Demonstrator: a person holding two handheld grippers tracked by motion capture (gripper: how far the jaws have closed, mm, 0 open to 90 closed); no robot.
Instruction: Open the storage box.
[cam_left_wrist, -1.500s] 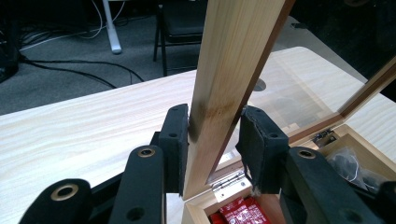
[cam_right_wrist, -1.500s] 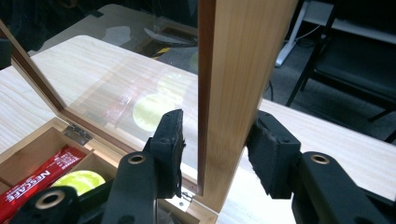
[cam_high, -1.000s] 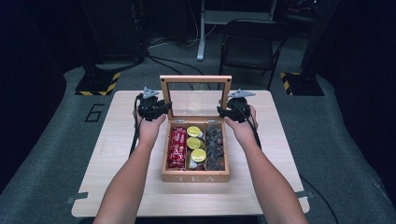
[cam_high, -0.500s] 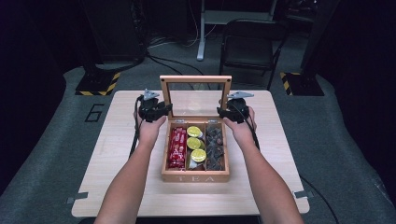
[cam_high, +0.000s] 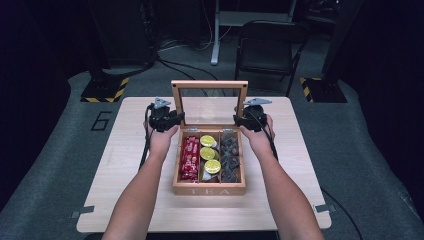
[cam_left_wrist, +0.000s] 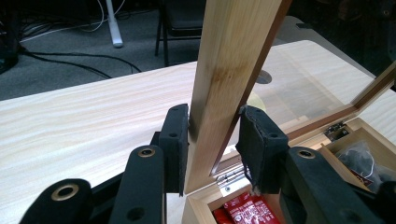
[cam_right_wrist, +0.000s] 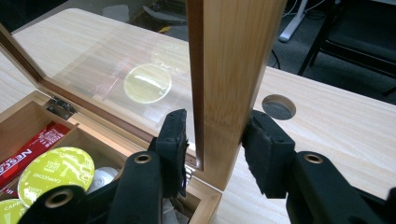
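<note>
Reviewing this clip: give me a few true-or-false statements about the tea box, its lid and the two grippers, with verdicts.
1. The lid of the tea box stands raised. True.
2. The left gripper has its fingers on either side of the lid's side rail. True.
3. The right gripper holds a yellow capsule. False: its jaws, which have just been closing, straddle the lid's other side rail; the yellow capsules lie in the box.
4. The box's middle compartment holds red packets. False: the red packets fill the left compartment.
5. The lid has a clear pane. True.
</note>
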